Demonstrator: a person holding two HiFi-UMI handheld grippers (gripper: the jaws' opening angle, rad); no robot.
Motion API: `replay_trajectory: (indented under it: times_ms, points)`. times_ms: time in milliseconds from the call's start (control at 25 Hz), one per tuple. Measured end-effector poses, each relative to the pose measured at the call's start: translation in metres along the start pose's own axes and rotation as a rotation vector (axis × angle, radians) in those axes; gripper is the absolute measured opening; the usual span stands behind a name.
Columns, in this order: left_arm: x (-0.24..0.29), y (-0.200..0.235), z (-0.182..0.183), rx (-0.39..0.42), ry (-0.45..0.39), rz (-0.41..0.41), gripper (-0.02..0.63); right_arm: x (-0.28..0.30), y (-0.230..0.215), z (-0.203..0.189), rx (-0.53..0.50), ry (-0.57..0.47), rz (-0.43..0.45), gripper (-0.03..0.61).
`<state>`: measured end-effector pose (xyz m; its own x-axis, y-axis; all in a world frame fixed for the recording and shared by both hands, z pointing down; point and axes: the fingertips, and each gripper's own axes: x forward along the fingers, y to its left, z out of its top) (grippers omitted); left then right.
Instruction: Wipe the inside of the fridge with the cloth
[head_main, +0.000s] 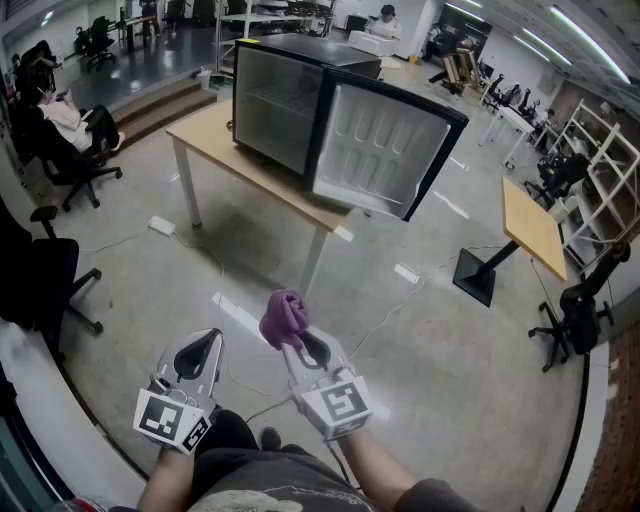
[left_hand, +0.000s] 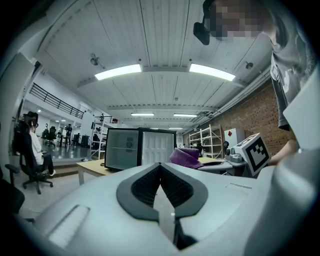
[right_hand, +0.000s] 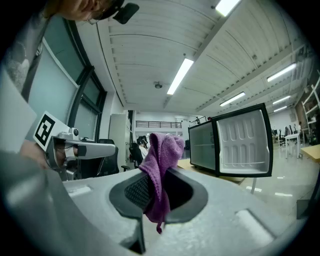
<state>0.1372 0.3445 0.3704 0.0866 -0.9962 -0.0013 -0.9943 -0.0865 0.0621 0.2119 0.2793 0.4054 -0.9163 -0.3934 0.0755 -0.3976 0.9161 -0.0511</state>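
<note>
A black mini fridge (head_main: 300, 110) stands on a wooden table (head_main: 215, 140) ahead, its door (head_main: 385, 150) swung open to the right, the white inside showing. My right gripper (head_main: 298, 342) is shut on a purple cloth (head_main: 283, 317) that bunches above its tips; the right gripper view shows the cloth (right_hand: 161, 170) pinched between the jaws, with the fridge (right_hand: 230, 142) beyond. My left gripper (head_main: 198, 352) hangs beside it, shut and empty; its jaws meet in the left gripper view, where the fridge (left_hand: 132, 148) and the cloth (left_hand: 186, 155) appear. Both grippers are far from the fridge.
Cables (head_main: 200, 250) and a power strip (head_main: 161, 226) lie on the concrete floor before the table. Office chairs (head_main: 60, 150) and a seated person are at the left. A small standing desk (head_main: 533, 228) and white shelves (head_main: 600, 160) are at the right.
</note>
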Motion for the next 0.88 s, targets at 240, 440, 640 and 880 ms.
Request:
replay_trajectory:
  times_ms: [240,440,640,880]
  points:
    - [-0.004,0.015,0.005,0.005,-0.022,0.008,0.017,0.006,0.008,0.002,-0.039,-0.003,-0.029,0.037]
    - [-0.007,0.024,0.003,0.001,-0.027,0.007,0.017,0.011,0.016,-0.003,-0.031,0.013,-0.019,0.037]
    - [-0.012,0.022,0.002,-0.003,-0.026,-0.004,0.017,0.010,0.019,-0.001,-0.045,0.009,-0.044,0.037]
    - [-0.013,0.015,-0.001,-0.001,-0.013,-0.001,0.017,0.001,0.020,0.004,-0.038,-0.012,-0.027,0.038]
